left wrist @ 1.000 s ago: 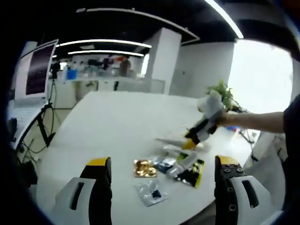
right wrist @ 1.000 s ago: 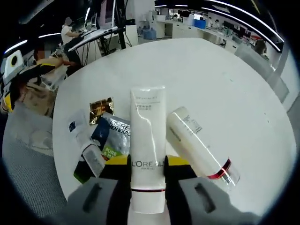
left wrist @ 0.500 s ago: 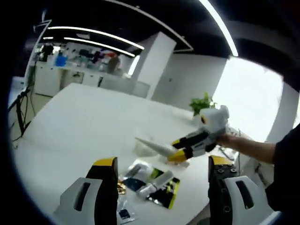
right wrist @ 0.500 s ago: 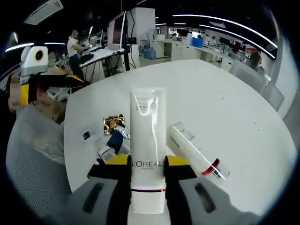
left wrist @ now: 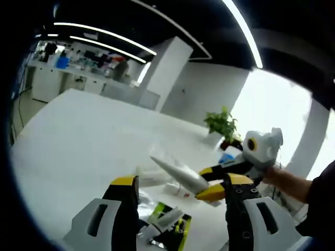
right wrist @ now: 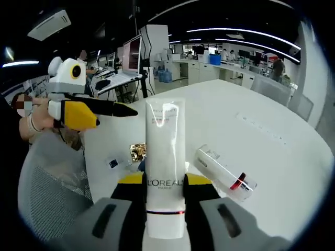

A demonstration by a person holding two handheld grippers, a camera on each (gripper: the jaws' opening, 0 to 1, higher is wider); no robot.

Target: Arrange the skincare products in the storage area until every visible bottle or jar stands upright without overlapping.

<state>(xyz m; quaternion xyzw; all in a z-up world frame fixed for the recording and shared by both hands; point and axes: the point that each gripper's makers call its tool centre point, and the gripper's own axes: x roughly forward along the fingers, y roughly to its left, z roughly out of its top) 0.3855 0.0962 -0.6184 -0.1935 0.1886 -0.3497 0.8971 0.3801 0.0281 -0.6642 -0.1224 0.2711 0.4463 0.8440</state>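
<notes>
R gripper (right wrist: 164, 184) clamps tube (right wrist: 165, 157) mid-frame, lifted off table (right wrist: 272, 141). L gripper (left wrist: 180, 191) jaws apart, empty. Bottle (right wrist: 225, 173) lying flat right of tube, sachets (right wrist: 137, 152) left. Nothing upright yet; most left.

Open-plan office, dark ceiling (left wrist: 157, 21), long light strips (left wrist: 241, 31).
Round white table (left wrist: 78, 141), square white pillar (left wrist: 170, 73), potted plant (left wrist: 222, 123) beside bright window (left wrist: 277, 120); monitor (right wrist: 132, 52), grey mesh chair (right wrist: 47, 183).
</notes>
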